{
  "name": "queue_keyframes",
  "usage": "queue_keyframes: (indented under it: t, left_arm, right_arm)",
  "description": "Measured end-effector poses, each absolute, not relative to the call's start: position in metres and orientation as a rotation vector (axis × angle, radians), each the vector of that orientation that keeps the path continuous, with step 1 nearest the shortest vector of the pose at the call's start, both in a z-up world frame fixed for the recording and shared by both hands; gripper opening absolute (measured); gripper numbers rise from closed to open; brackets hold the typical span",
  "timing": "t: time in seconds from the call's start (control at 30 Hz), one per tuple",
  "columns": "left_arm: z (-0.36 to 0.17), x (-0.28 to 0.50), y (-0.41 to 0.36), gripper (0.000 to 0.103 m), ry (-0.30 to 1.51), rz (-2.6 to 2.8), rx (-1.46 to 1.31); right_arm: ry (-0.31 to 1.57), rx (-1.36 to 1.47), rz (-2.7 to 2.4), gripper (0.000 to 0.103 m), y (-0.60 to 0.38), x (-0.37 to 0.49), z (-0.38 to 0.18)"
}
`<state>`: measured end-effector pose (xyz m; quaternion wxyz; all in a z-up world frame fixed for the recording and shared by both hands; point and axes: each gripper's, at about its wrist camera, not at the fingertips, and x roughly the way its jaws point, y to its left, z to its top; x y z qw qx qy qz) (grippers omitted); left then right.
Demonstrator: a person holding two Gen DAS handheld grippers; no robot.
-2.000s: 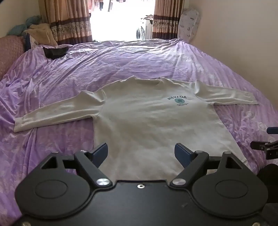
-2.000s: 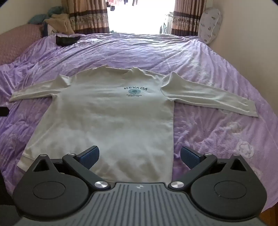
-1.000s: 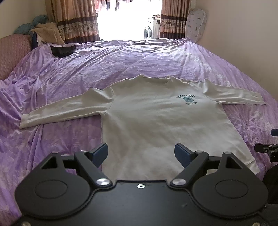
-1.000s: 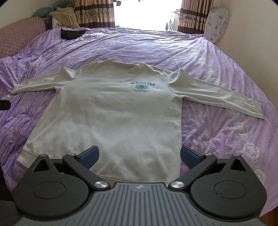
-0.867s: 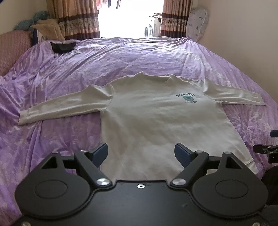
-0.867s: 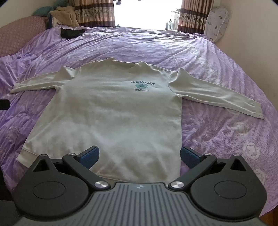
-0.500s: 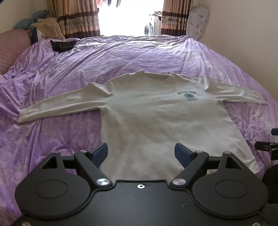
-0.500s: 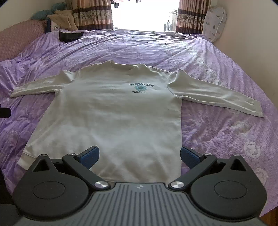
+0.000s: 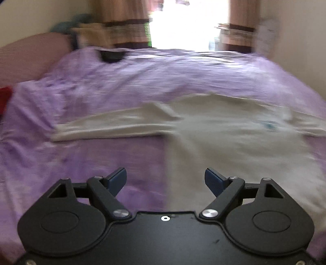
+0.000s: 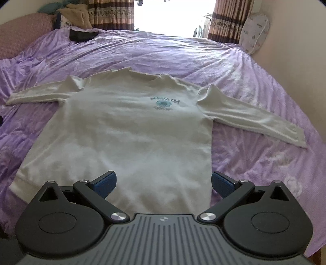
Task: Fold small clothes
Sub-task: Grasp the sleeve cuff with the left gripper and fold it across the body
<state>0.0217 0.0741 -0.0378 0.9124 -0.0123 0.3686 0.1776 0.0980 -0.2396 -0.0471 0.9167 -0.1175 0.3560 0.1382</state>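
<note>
One white long-sleeved sweatshirt [image 10: 130, 130] lies flat, front up, on the purple bedspread [image 10: 254, 81], sleeves spread to both sides, hem nearest the claws. Right claw [image 10: 163, 182]: fingers spread wide, holding nothing, hovering over the hem's right half. Left claw [image 9: 165, 180]: also spread wide and empty, over the sweatshirt's left side edge; that view is motion-blurred. Black object [image 10: 82, 35] near far curtains [image 10: 114, 14].

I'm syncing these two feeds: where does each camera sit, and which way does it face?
Left wrist: on the left hand-held gripper, open, facing up the purple bed toward the shirt's left sleeve; blurred.
Right wrist: on the right hand-held gripper, open, over the shirt's hem, facing the window.
Shared: shirt, bed, curtains.
</note>
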Motion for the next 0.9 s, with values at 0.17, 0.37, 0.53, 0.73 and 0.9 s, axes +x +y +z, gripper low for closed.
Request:
queue_keyframes:
  t: [0.17, 0.37, 0.53, 0.73, 0.9]
  left_arm:
    - [-0.060, 0.048, 0.160, 0.086, 0.788, 0.607, 0.078]
    - [-0.068, 0.094, 0.281, 0.086, 0.745, 0.789, -0.078]
    - [-0.091, 0.128, 0.363, 0.085, 0.790, 0.934, -0.252]
    - [-0.144, 0.137, 0.456, 0.081, 0.751, 1.000, -0.611]
    - [-0.127, 0.133, 0.431, 0.002, 0.761, 1.027, -0.492]
  right_arm:
    - [0.671, -0.196, 0.187, 0.103, -0.246, 0.126, -0.054]
    - [0.714, -0.208, 0.117, 0.103, -0.245, 0.194, -0.100]
    - [0.763, -0.072, 0.004, 0.103, -0.260, 0.244, -0.110]
    - [0.752, -0.181, -0.052, 0.103, -0.244, 0.264, -0.119]
    - [0.787, -0.229, -0.022, 0.103, -0.238, 0.269, -0.132]
